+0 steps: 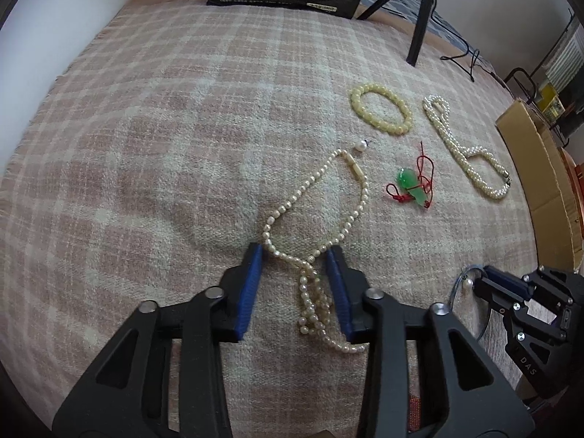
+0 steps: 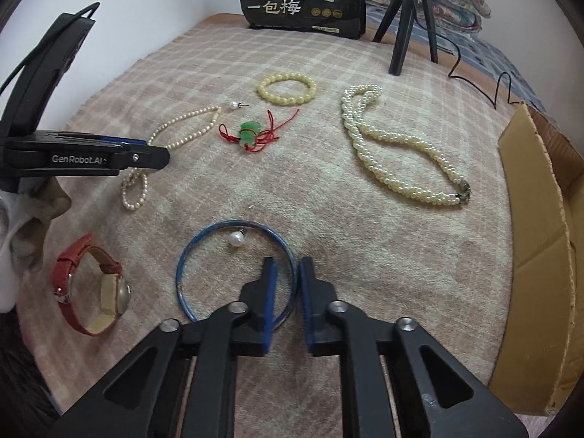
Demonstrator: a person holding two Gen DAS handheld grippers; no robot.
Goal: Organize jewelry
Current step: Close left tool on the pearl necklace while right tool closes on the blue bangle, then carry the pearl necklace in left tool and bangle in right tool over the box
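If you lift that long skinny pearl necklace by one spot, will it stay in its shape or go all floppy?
Probably floppy: the thin pearl necklace lies in loose curves and bunches in a heap between the left gripper fingers, so it looks like beads on a soft string. Lifted at one spot, the rest would likely dangle and swing. The small round beads may also slip through a loose pinch.

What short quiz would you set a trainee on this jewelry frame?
1. True or false: the red-strap watch lies inside the cardboard box.
2. Which piece lies between the left tool's pads? A yellow bead bracelet; B thin pearl strand; C green pendant.
3. What thin ring runs between the right tool's pads?
Key: 1 false; 2 B; 3 the blue hoop.
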